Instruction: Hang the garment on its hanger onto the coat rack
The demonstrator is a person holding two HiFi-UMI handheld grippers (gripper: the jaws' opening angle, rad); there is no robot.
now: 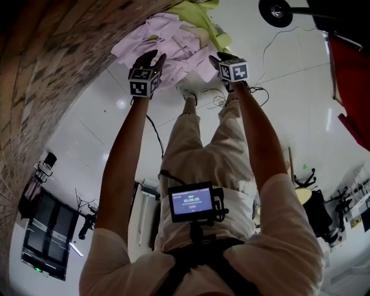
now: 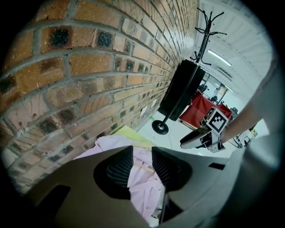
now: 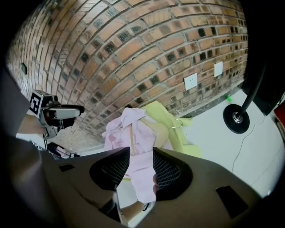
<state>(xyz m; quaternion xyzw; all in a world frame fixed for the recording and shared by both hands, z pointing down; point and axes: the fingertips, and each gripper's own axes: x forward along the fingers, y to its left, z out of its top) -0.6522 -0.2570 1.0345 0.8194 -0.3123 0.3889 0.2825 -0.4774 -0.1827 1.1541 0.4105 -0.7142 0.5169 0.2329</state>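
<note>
- Pink garment [image 1: 173, 43] lies crumpled on the white floor [image 1: 277, 87], at the foot of the brick wall [image 1: 46, 69], touching a yellow-green garment [image 1: 202, 14].
- Left gripper [image 2: 142, 162] is over the pink garment's near edge, its jaws a moderate gap apart and pressing on nothing.
- Right gripper [image 3: 141, 162] is just beside it over the same edge, jaws likewise parted, with cloth seen through the gap.
- Coat rack [image 2: 205, 31] stands well apart along the wall.

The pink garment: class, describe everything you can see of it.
The pink garment is pale, thin cloth, crumpled in a heap on the white floor beside the brick wall, lying partly over a yellow-green garment. A wooden hanger bar shows among its folds. The left gripper and right gripper hold their jaws apart above it; contact is unclear.
</note>
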